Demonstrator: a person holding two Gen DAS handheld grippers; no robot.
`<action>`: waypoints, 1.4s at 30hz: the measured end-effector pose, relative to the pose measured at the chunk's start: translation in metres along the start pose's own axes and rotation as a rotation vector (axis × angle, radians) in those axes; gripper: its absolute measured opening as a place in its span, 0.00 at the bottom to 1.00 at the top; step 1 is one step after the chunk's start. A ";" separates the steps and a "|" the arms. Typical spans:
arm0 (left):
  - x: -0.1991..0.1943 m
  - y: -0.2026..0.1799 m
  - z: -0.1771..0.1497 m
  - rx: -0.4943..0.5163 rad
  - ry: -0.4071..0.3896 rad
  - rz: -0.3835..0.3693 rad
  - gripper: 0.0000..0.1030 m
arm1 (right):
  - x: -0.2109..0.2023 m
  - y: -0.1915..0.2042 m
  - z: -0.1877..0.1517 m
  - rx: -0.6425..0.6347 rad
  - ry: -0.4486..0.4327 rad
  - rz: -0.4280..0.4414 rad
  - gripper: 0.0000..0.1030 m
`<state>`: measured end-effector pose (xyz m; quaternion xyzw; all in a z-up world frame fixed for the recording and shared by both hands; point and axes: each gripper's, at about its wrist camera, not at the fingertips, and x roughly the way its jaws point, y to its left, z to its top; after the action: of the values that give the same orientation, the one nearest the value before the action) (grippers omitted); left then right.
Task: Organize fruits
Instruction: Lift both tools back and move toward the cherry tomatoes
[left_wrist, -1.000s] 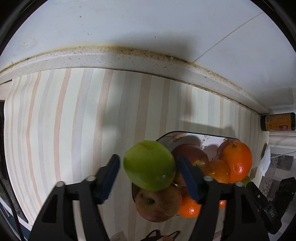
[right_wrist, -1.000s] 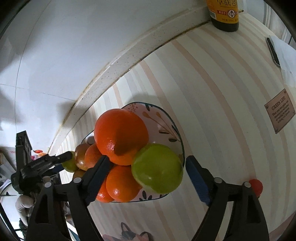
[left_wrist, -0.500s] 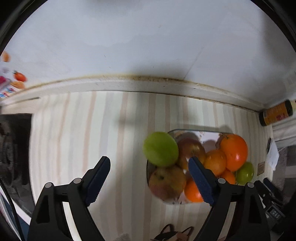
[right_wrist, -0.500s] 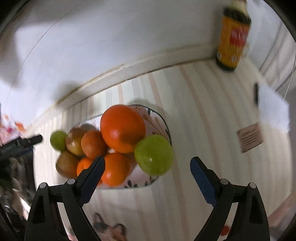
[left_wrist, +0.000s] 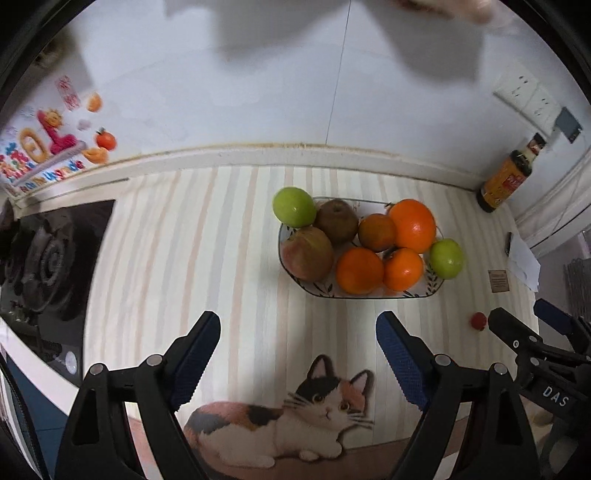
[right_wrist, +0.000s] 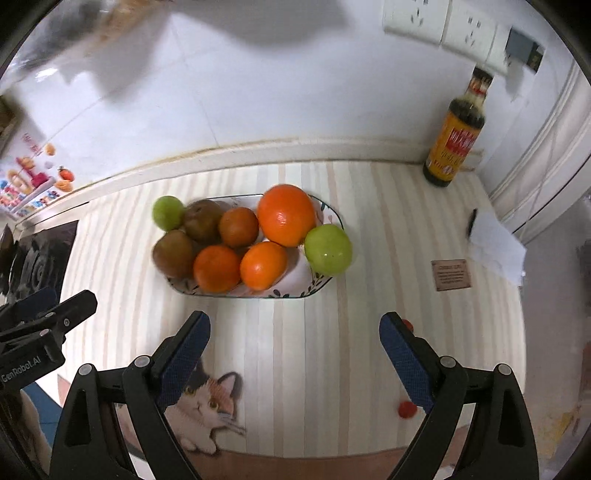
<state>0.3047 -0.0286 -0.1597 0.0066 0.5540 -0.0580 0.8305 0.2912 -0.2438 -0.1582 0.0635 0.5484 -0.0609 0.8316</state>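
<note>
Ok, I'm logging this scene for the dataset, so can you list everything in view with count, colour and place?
Oval patterned ceramic plate: one, white, mid-mat.
Round green apples: two, at the plate's opposite ends.
Oranges: four, on the plate.
Brownish-red apples: two, plate's left side.
Dark sauce bottle: one, yellow label, back-right corner.
Small red balls: two, mat's right.
Striped cat-print mat: one, cream.
Left gripper: jaws open, empty.
Right gripper: jaws open, empty.
</note>
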 end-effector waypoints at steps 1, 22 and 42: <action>-0.008 0.001 -0.002 0.002 -0.012 0.000 0.84 | -0.012 0.003 -0.005 -0.001 -0.016 -0.002 0.92; -0.146 -0.008 -0.063 0.036 -0.240 0.012 0.84 | -0.172 0.013 -0.073 -0.007 -0.224 0.019 0.92; -0.150 0.000 -0.070 0.049 -0.268 -0.025 0.98 | -0.190 0.021 -0.081 0.052 -0.278 0.034 0.98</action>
<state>0.1836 -0.0099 -0.0488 0.0122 0.4368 -0.0821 0.8957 0.1468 -0.2036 -0.0139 0.0853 0.4252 -0.0694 0.8984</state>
